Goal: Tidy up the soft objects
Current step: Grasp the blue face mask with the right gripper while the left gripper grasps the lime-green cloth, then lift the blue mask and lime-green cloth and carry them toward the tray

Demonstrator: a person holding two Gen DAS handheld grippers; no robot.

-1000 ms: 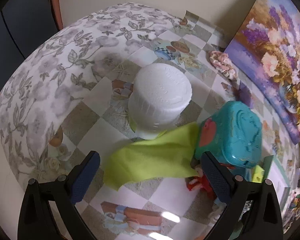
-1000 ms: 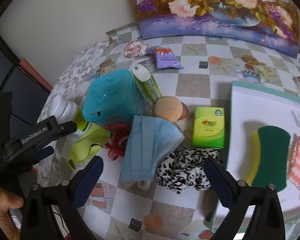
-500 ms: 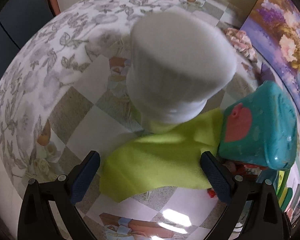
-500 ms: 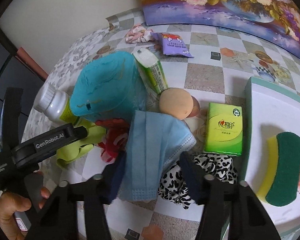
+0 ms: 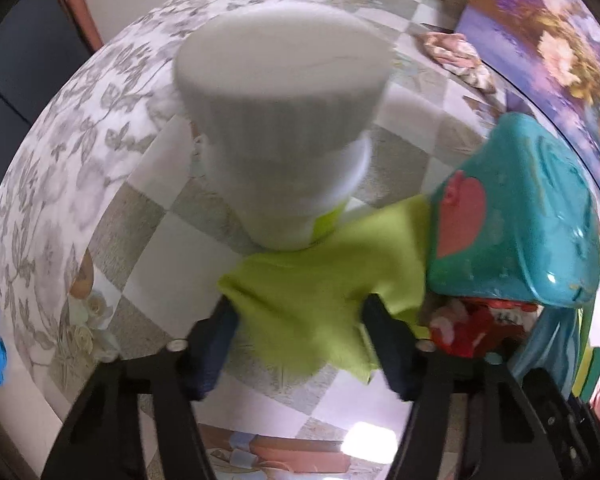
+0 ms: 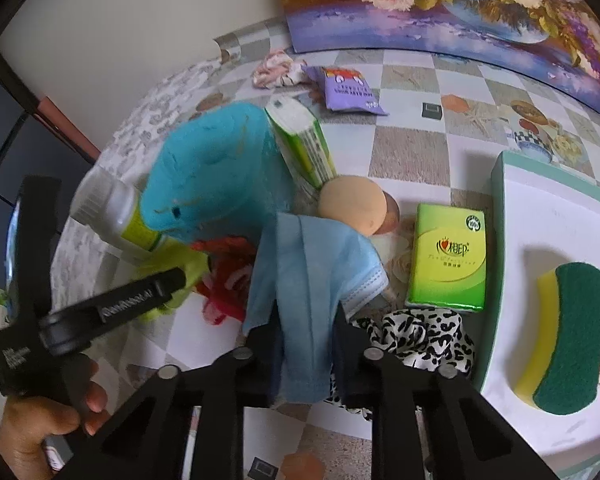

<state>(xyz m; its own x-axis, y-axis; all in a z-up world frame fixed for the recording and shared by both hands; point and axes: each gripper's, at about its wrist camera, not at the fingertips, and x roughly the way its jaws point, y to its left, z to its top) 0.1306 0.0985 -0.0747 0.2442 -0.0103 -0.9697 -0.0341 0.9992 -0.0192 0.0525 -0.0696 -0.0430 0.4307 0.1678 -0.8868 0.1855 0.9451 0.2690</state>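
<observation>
Lower centre of the left wrist view: left claw (image 5: 298, 320) has just been closing, its jaws about half shut with the lime cloth (image 5: 324, 280) bunched between the pads; firm pinch cannot be confirmed, blur. Cloth is thin felt-like fabric, its far edge tucked under the white ribbed bottle (image 5: 284, 120) and against the teal plastic case (image 5: 516, 216), so the pull should probably go low and sideways to avoid tipping the bottle.

Lower centre of the right wrist view: right claw (image 6: 306, 332) has just been closing and now pinches the pale blue pleated face mask (image 6: 312, 264), limp and folded. Beneath it lies a leopard scrunchie (image 6: 412, 336); a straight lift should leave it behind. White tray (image 6: 512, 208) at right holds a yellow-green sponge (image 6: 560, 340). Checked surface (image 6: 408, 152) is glossy.
</observation>
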